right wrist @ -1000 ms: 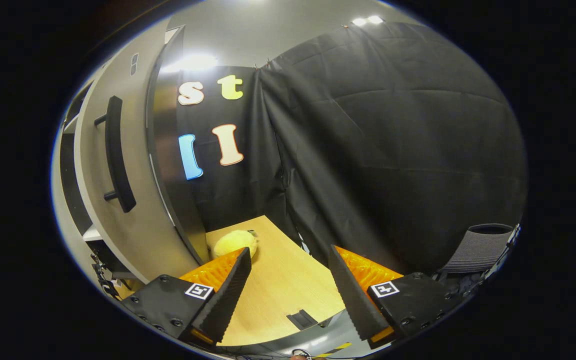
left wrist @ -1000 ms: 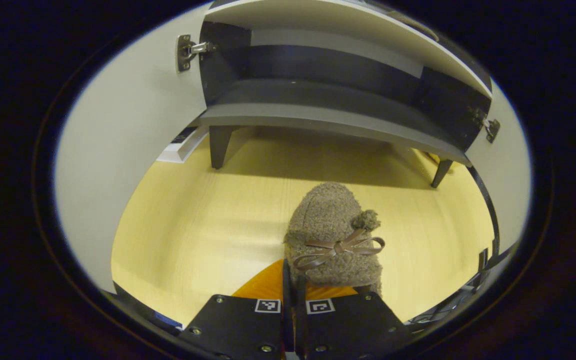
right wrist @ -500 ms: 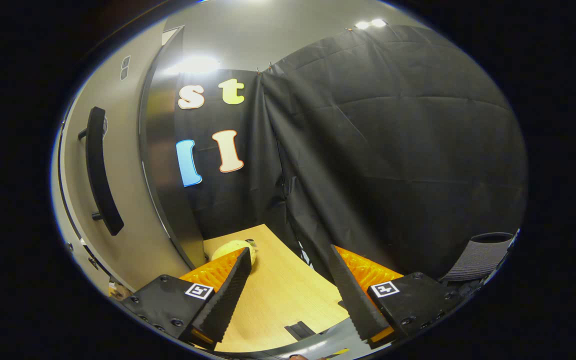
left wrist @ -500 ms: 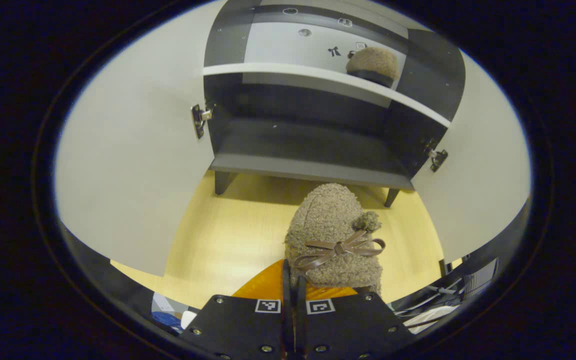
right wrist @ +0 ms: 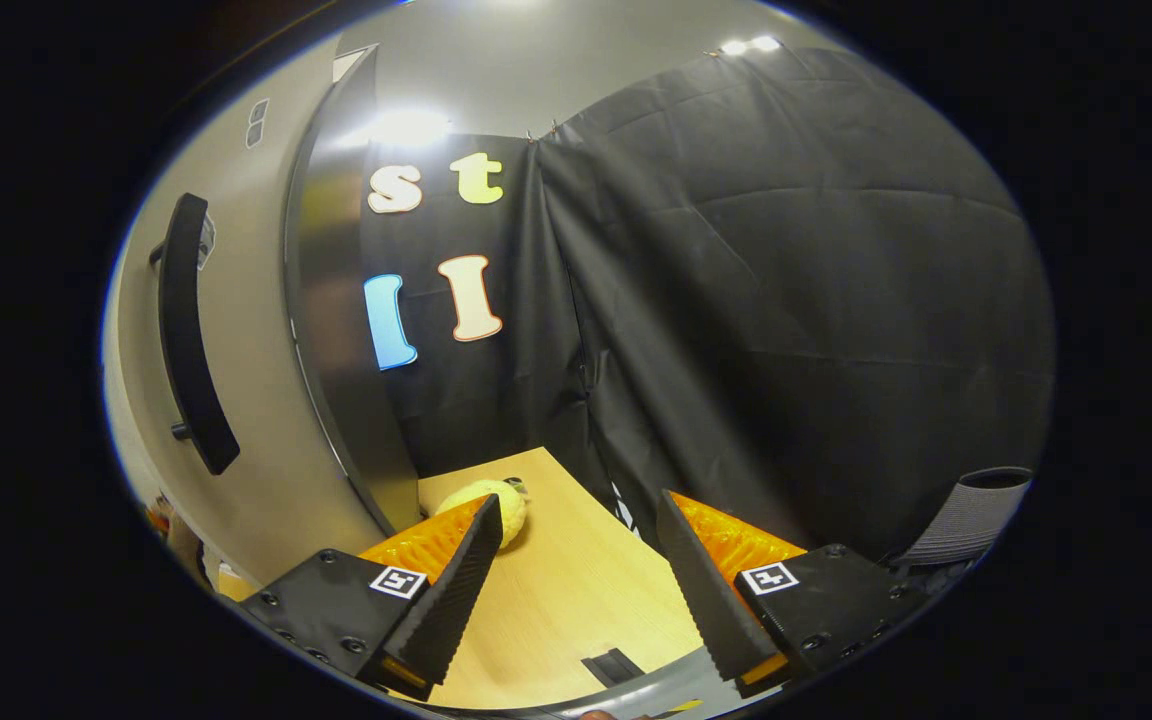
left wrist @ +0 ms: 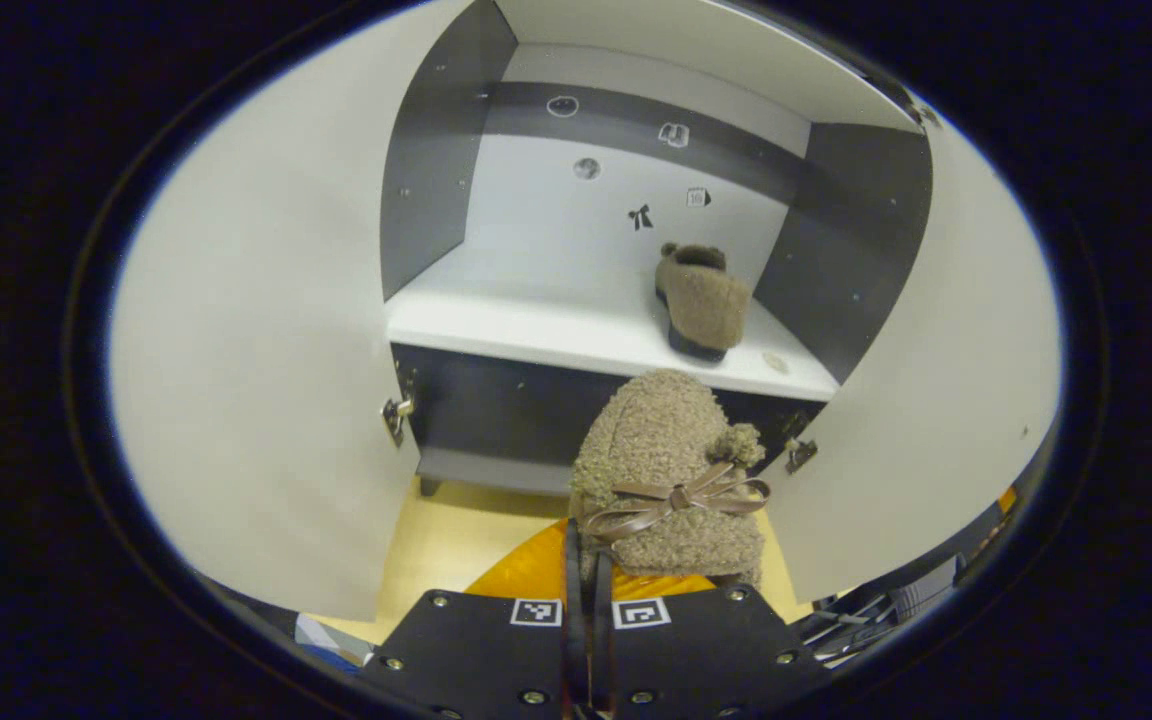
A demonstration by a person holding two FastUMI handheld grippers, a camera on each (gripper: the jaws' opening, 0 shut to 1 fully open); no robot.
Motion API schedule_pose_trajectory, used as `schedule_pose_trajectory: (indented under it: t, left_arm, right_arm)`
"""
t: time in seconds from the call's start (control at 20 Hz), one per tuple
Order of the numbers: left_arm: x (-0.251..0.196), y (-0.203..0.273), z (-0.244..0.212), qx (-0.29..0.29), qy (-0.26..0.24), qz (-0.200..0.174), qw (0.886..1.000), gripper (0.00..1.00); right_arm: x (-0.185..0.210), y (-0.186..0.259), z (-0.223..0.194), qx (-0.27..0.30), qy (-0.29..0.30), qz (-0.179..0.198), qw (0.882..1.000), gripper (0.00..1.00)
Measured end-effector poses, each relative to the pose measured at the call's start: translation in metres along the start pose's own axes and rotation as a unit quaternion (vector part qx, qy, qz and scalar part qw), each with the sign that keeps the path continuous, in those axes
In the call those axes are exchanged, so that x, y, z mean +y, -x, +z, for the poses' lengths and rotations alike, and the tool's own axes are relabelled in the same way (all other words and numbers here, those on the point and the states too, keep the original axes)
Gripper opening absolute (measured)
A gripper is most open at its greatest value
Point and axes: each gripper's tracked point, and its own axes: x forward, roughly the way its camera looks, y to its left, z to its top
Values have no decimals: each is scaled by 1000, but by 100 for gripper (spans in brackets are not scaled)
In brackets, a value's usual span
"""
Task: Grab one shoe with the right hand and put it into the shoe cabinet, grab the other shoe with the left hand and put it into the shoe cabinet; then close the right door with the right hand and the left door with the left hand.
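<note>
My left gripper (left wrist: pixel 586 575) is shut on the heel rim of a fuzzy brown slipper (left wrist: pixel 666 470) with a brown bow, held up in front of the open shoe cabinet (left wrist: pixel 436 210). The matching slipper (left wrist: pixel 701 300) lies on the white upper shelf (left wrist: pixel 536 325) toward its right side, toe toward me. Both doors stand open: the left door (left wrist: pixel 256 350) and the right door (left wrist: pixel 926 380). In the right gripper view my right gripper (right wrist: pixel 576 560) is open and holds nothing, beside the outer face of the right door (right wrist: pixel 236 300) with its black handle (right wrist: pixel 186 330).
A dark lower shelf (left wrist: pixel 496 465) sits under the white one. The wooden floor (right wrist: pixel 556 600) runs to the black cloth wall, with a yellow plush thing (right wrist: pixel 486 505) lying by the door's edge. A grey ribbed bin (right wrist: pixel 966 510) stands at the far right.
The left gripper has risen with the slipper, from floor height to level with the upper shelf, where the other slipper came into sight. The right gripper stayed open and shifted slightly.
</note>
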Motion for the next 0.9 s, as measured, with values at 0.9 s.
schedule_pose_trajectory:
  t: [0.9]
  left_arm:
    - [27, -114, 253, -166, -88, 59, 980, 3]
  right_arm:
    - [-34, 36, 7, -48, -50, -58, 996, 98]
